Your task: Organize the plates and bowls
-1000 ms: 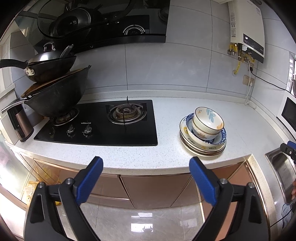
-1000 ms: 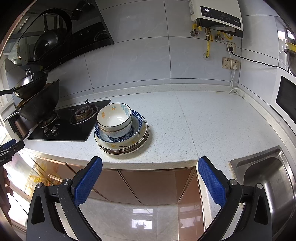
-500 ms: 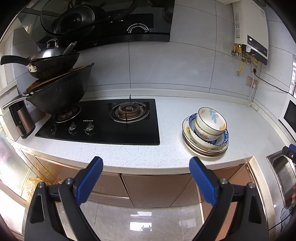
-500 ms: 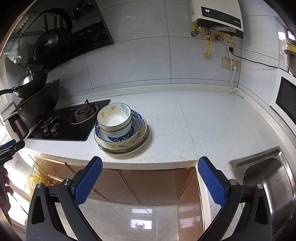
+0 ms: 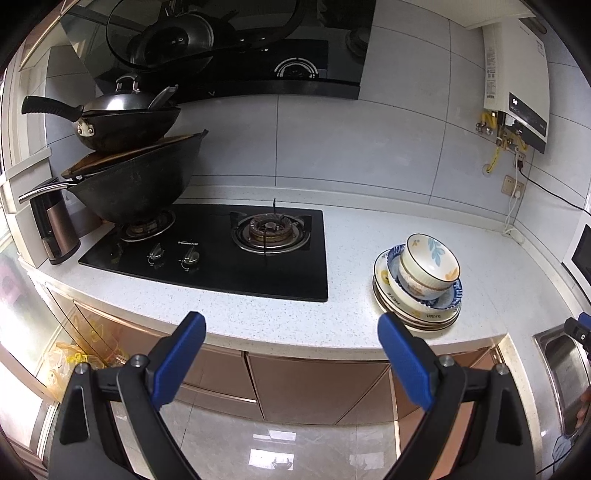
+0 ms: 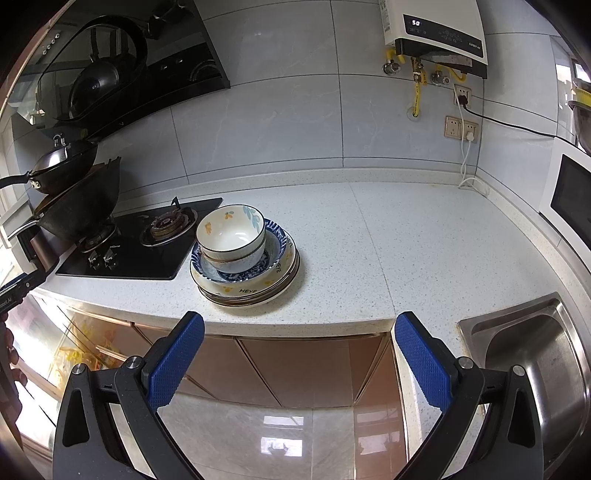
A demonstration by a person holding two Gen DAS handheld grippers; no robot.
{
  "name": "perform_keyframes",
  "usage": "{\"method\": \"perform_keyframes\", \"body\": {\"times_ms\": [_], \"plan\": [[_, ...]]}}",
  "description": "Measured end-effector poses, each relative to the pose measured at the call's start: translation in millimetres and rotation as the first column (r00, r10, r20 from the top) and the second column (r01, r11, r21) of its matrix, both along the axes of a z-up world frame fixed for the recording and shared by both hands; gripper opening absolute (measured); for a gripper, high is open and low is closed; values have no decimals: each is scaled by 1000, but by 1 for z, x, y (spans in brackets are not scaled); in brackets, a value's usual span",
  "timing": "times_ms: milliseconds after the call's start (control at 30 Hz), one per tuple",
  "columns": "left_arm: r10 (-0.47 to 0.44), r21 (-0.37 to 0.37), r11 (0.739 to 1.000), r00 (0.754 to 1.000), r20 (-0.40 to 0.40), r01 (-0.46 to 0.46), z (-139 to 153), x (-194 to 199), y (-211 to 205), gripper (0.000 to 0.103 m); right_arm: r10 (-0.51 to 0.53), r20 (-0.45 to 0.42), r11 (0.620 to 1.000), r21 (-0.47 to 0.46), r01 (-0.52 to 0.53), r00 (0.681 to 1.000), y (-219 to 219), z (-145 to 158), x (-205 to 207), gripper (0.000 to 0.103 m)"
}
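A stack of dishes stands on the white speckled counter (image 6: 388, 240) near its front edge. A white floral bowl (image 6: 231, 230) sits on top, in a blue-patterned bowl (image 6: 275, 254), on several cream plates (image 6: 243, 291). In the left wrist view the floral bowl (image 5: 430, 264) and plates (image 5: 421, 314) are at the right. My left gripper (image 5: 291, 332) is open and empty, held off the counter's front edge, left of the stack. My right gripper (image 6: 299, 332) is open and empty, in front of the counter, just right of the stack.
A black gas hob (image 5: 221, 251) lies left of the stack, with two stacked woks (image 5: 129, 177) on its left burner. A steel sink (image 6: 535, 354) is at the right. A water heater (image 6: 436, 33) and sockets hang on the tiled wall. Brown cabinets (image 6: 295, 369) are below.
The left gripper's view has shifted slightly, so the hob and dish stack sit a little further right and lower. The right gripper has not moved. Both stay open.
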State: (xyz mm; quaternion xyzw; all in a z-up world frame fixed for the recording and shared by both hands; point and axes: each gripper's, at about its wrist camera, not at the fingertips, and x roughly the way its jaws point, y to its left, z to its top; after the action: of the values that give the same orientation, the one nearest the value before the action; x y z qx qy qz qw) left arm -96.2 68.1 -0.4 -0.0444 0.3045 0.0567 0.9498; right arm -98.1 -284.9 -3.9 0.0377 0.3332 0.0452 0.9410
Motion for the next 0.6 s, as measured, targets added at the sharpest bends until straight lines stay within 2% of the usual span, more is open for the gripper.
{"method": "perform_keyframes", "body": {"times_ms": [233, 600], "plan": [[54, -6, 999, 998, 17, -54, 2, -4, 4, 95, 4, 2, 1000, -1, -4, 1000, 2, 1, -2, 102], [46, -11, 999, 999, 13, -46, 4, -11, 7, 95, 6, 6, 1000, -1, -6, 1000, 4, 2, -5, 102]]}}
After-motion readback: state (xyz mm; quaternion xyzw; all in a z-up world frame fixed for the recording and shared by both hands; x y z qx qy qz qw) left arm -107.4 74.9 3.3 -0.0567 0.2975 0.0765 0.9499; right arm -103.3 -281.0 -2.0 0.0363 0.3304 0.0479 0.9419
